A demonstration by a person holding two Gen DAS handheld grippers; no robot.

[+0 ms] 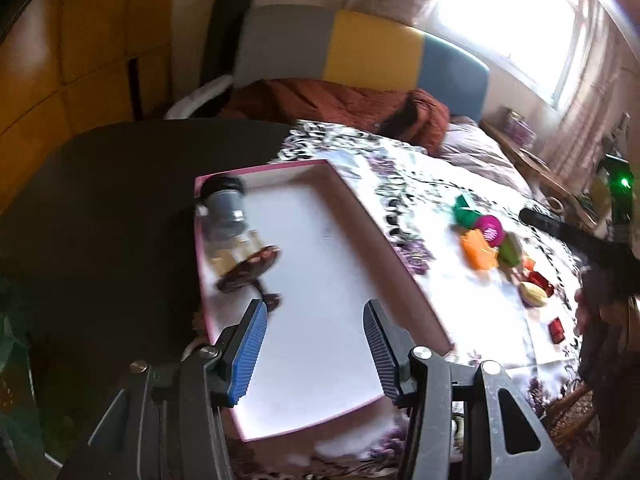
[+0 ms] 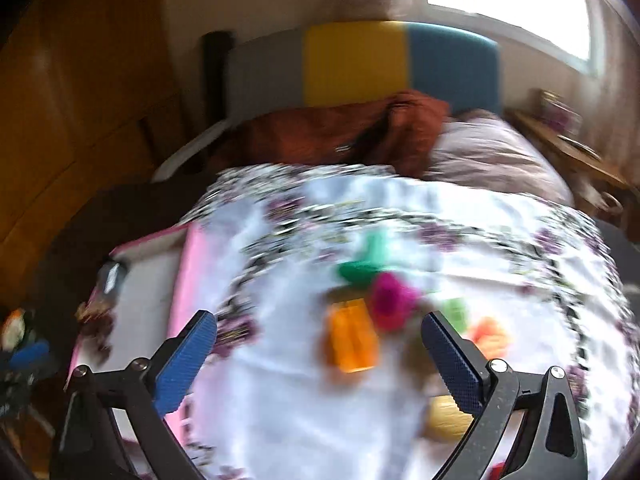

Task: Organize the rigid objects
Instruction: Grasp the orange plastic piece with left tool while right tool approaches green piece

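**Toys loose on cloth, tray nearly bare**

Toys: orange block point(image 2: 352, 336), magenta ball point(image 2: 390, 296), green piece point(image 2: 362, 268) lie clustered on the floral cloth point(image 2: 280, 400), under the right hand-held gripper point(image 2: 320, 326), jaws wide, nothing held. Left hand-held gripper point(image 1: 316, 312) released, empty, over pink tray point(image 1: 384, 240). Jar point(image 1: 230, 216) lies in tray's far-left corner. Bed headboard point(image 1: 376, 54) behind.
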